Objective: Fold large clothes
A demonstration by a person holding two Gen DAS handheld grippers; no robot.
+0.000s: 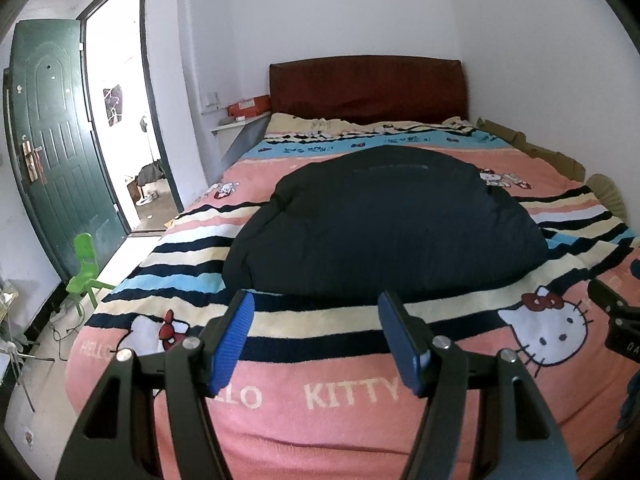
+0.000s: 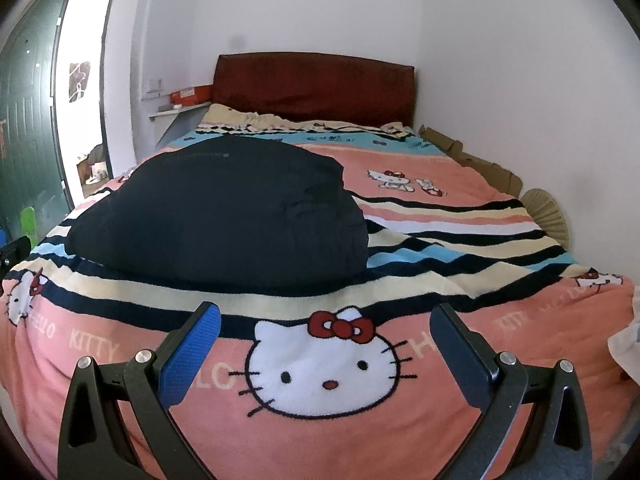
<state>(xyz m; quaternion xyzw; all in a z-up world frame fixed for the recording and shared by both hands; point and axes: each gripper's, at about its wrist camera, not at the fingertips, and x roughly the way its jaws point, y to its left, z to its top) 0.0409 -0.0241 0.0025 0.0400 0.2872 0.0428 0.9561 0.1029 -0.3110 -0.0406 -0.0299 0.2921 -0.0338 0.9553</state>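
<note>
Hovering over the bed [image 1: 280, 432], we are holding both hand-held grippers spread and empty. The left hand-held gripper [image 1: 316, 312] and right hand-held gripper [image 2: 326, 320] are facing the dark garment [image 1: 384, 220].

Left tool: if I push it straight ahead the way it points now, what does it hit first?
Most likely the near edge of the dark garment, though depth is unclear and the blanket may come first.

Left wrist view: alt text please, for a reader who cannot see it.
A dark garment lies bunched on a bed's cartoon-cat blanket, just beyond the open, empty left tool. A green door stands open at left, with a green chair beside it.
</note>
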